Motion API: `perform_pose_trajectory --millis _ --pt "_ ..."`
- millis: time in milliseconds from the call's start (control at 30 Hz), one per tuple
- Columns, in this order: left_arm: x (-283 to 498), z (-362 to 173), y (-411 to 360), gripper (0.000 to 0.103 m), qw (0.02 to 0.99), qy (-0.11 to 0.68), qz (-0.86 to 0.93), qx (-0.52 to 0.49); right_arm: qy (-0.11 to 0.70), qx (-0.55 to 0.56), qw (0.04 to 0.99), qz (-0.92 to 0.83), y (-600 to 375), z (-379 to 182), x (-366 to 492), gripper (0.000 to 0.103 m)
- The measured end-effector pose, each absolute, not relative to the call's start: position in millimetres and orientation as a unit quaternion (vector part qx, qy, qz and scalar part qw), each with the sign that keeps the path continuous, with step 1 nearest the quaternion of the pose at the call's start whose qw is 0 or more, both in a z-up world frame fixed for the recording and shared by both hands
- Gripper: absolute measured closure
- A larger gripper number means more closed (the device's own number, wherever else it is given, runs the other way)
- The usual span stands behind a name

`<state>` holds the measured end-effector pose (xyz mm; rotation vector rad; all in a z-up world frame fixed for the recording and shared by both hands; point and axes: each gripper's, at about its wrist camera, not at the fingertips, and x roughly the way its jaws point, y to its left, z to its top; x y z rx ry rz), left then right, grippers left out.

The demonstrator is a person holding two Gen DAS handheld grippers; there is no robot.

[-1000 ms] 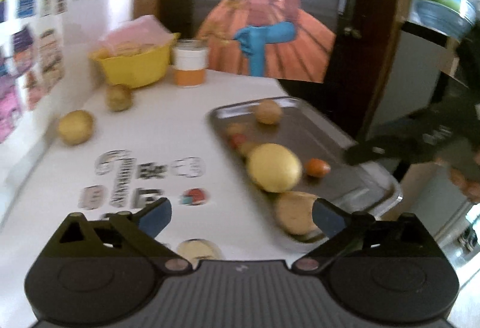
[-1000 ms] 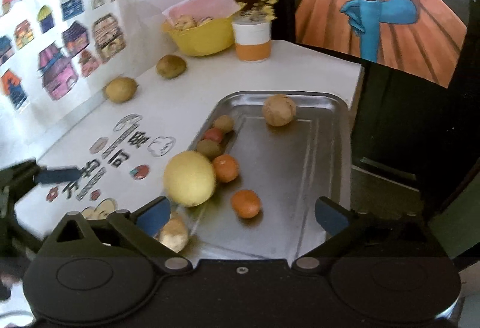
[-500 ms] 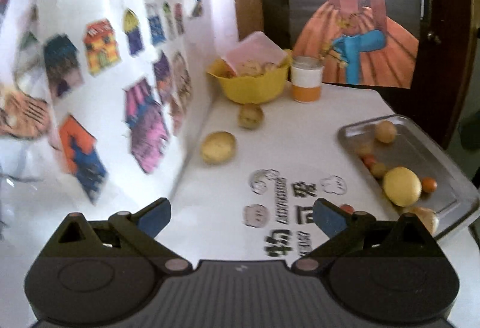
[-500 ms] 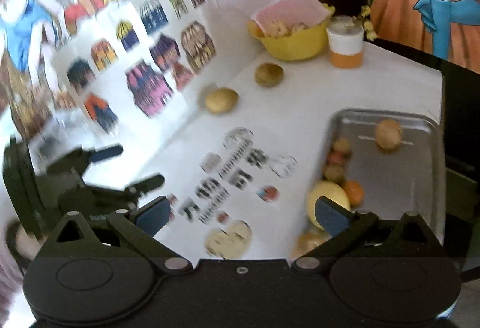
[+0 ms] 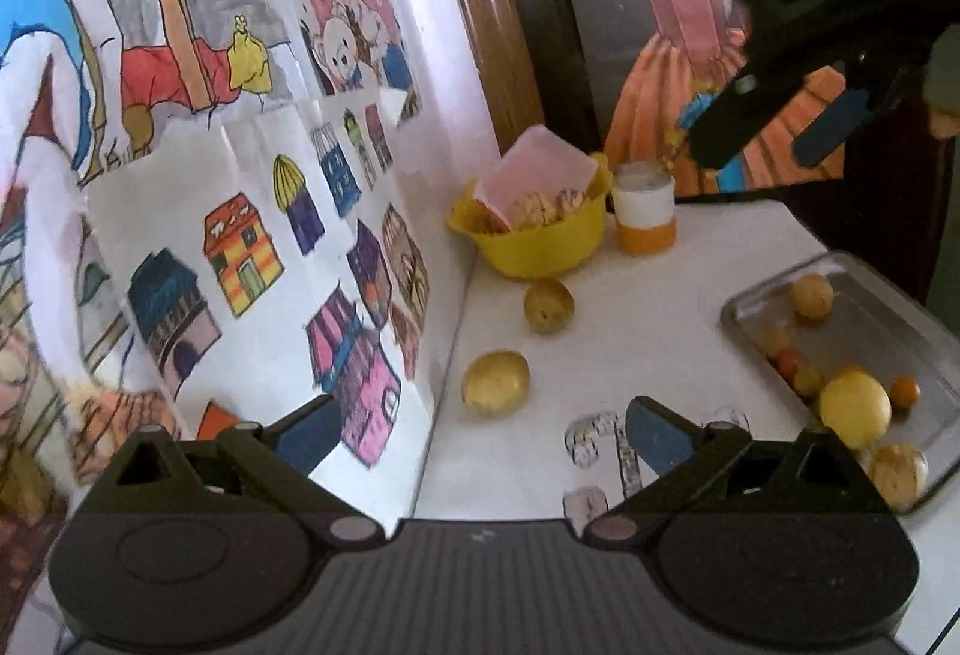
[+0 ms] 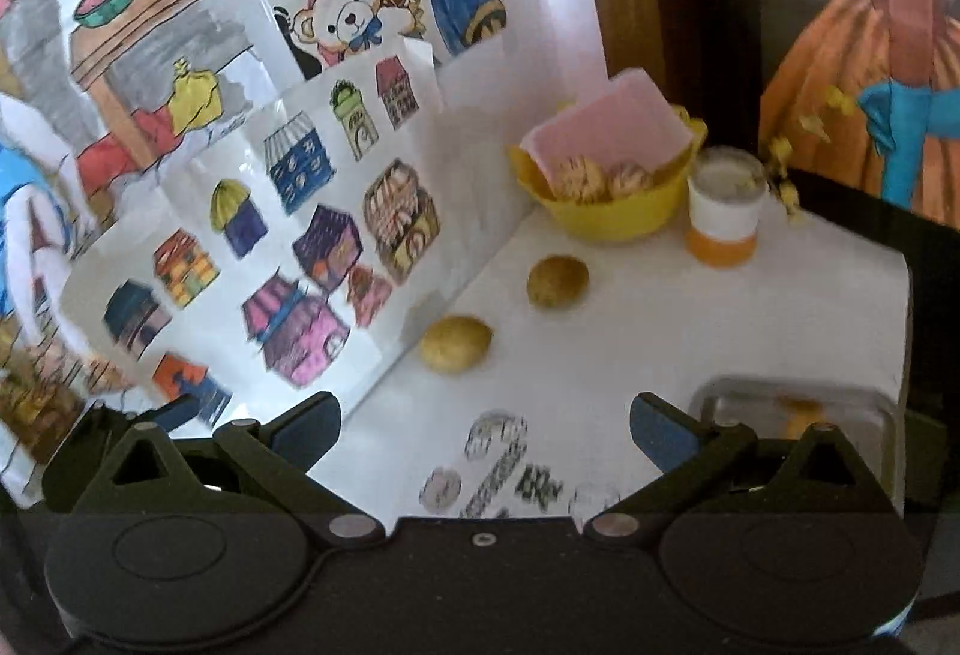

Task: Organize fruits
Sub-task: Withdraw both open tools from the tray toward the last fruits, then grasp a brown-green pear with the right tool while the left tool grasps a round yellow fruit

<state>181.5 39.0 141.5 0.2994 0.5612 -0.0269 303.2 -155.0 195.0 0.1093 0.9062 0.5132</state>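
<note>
Right now both grippers hang above the white table (image 5: 660,307) with nothing in them. The left gripper (image 5: 474,430), at the bottom of its own view, has its blue pads spread wide and empty; the right gripper (image 6: 485,424) shows the same wide gap at the bottom of its view, also empty.

Over at the right edge of the left wrist view sits the metal tray (image 5: 924,349), and it is well stocked: a large yellow fruit (image 5: 855,409), a small orange one (image 5: 904,391) just beside it, a tan round fruit (image 5: 812,296) near the tray's far end, another pale one (image 5: 898,469) at the near corner, plus a line of little fruits (image 5: 789,361) along the left rim. So a good share of the sorting looks done.

Left to do, by my reading: two brownish-yellow fruits are loose on the table, off the tray. The nearer one (image 5: 495,382) lies close to the wall of drawings (image 5: 252,247), centre frame; the farther one (image 5: 548,305) sits just in front of the yellow bowl (image 5: 534,241). An orange-and-white cup (image 5: 647,217) stands beside that bowl. Whether the bowl's contents count as fruit to sort, I cannot tell.
</note>
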Motion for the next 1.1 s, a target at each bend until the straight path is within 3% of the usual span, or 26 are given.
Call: perform_pose_trajectory --millis 200,433,833,1100 --pt "215.2 115.4 36.7 0.000 0.952 0.285 -0.012 0.111 0.424 0.066 0.870 0.242 -136.2 170.9 347.4 0.001" --pt "270.9 59.6 36.8 0.000 0.942 0.332 -0.005 0.052 0.406 0.003 0.883 0.237 -118.7 105.0 398.1 0.001" --pt "340.1 11.3 30.7 0.000 0.948 0.296 0.042 0.113 0.444 0.127 0.858 0.226 -105.1 19.0 488.6 0.001" --pt "355.4 -8.6 35.7 0.001 0.944 0.305 0.037 0.120 0.449 0.134 0.853 0.229 -85.2 -2.5 501.8 0.009"
